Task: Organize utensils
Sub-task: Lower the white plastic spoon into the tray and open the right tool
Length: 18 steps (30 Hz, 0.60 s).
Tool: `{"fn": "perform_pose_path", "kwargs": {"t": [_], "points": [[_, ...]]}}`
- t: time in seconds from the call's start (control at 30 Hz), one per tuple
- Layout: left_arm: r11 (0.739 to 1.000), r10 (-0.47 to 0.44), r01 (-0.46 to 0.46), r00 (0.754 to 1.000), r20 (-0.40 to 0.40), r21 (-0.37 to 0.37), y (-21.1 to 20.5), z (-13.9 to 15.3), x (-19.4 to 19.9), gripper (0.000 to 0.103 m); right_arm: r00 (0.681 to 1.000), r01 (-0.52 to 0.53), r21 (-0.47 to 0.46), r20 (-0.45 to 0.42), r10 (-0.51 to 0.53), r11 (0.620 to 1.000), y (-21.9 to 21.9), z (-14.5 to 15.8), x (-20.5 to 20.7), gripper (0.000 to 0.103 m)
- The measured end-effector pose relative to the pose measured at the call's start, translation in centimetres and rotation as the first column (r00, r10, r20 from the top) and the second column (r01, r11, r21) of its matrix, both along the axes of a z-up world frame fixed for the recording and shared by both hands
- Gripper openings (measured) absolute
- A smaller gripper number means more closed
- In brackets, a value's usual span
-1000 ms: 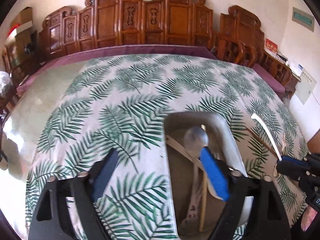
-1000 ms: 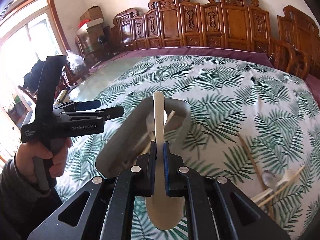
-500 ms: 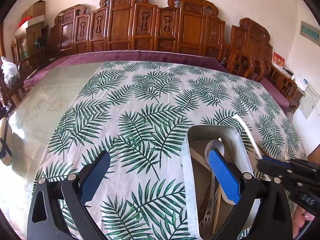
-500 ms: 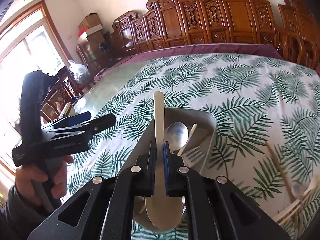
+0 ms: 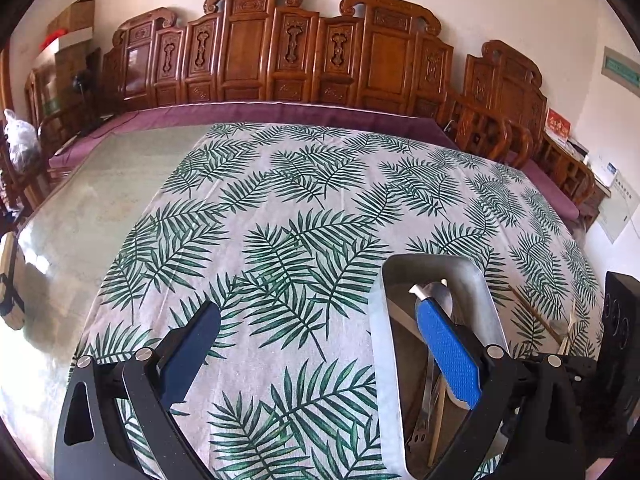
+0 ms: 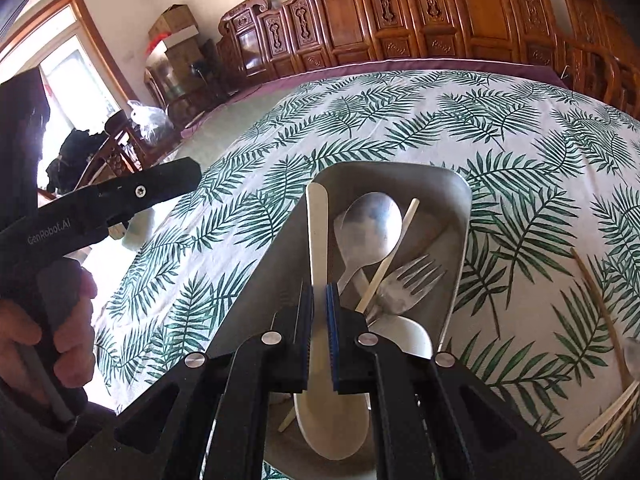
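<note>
My right gripper (image 6: 319, 300) is shut on the handle of a white plastic spoon (image 6: 332, 420), which hangs over the metal tray (image 6: 392, 168). The handle points away from me and the bowl sits under the fingers. In the tray lie a metal spoon (image 6: 372, 220), a fork (image 6: 408, 280), a pale chopstick (image 6: 388, 256) and another white spoon (image 6: 404, 336). My left gripper (image 5: 320, 354) stands open above the leaf-print cloth, with nothing between its fingers. Its right finger overlaps the tray (image 5: 436, 268). A hand (image 6: 48, 320) holds the left gripper (image 6: 176, 180) to the tray's left.
Loose chopsticks (image 6: 600, 308) and a white spoon (image 6: 608, 416) lie on the cloth right of the tray. Carved wooden chairs (image 5: 304, 52) line the table's far edge. Bare glass tabletop (image 5: 100, 200) shows left of the cloth.
My right gripper has come down and forward with the white spoon, and now hangs over the tray. The left gripper has drawn off to the left of the tray, still open.
</note>
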<state>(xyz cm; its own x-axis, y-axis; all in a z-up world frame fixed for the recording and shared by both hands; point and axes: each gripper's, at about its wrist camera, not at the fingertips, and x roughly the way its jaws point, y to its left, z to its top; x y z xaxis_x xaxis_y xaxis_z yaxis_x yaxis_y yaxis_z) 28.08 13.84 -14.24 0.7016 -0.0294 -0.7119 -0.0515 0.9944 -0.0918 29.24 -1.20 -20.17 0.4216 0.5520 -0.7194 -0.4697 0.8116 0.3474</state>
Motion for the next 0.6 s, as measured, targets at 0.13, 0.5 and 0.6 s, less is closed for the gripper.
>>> {"fn": "perform_pose_path", "kwargs": {"t": [0.13,0.5,0.6], "points": [[1.0,-0.002,0.002,1.0,0.0,-0.007,-0.2,0.1,0.0,0.095,1.0,-0.005,0.004,0.018,0.005,1.0,-0.2,0.4,-0.1,0.01],[0.997,-0.067,0.068,0.997,0.028,-0.027,-3.3,1.2,-0.5,0.095,0.992,0.035,-0.057,0.124,-0.027,0.998,-6.6,3.8,-2.2,0.01],[0.996,-0.087,0.088,0.995,0.037,-0.015,-4.6,1.5,-0.8,0.095,0.987,0.069,-0.082,0.147,-0.056,0.994,-9.5,4.6,-3.0,0.01]]}}
